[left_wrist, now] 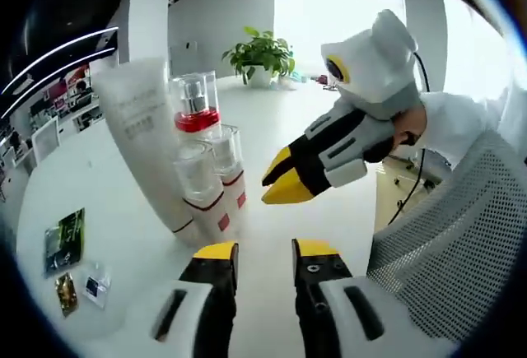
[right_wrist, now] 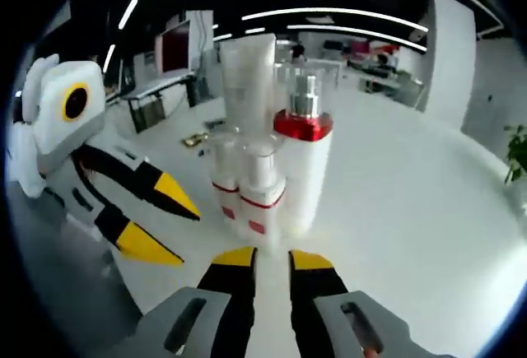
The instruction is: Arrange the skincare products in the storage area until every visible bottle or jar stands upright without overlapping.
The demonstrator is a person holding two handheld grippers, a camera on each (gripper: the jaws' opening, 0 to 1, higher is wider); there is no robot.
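Four skincare items stand upright in a tight cluster on the white table [left_wrist: 99, 177]. They are a tall white tube [left_wrist: 136, 127] [right_wrist: 247, 78], a pump bottle with a red band and clear cap [left_wrist: 196, 107] [right_wrist: 303, 152], and two small clear-capped bottles [left_wrist: 198, 185] [left_wrist: 229, 160] [right_wrist: 224, 173] [right_wrist: 262, 185]. My left gripper [left_wrist: 265, 251] is open just in front of the cluster, nothing between its jaws; it also enters the right gripper view [right_wrist: 163, 222]. My right gripper [right_wrist: 272, 259] is slightly open and empty, close to the small bottles, and hovers to their right in the left gripper view [left_wrist: 284, 181].
Flat sachets lie on the table left of the cluster [left_wrist: 64, 239] [left_wrist: 66, 292] [left_wrist: 96, 284] and beyond it [right_wrist: 195, 139]. A potted plant [left_wrist: 262, 53] stands at the far table edge. A mesh chair back [left_wrist: 461, 234] and a person's white sleeve [left_wrist: 461, 127] are at the right.
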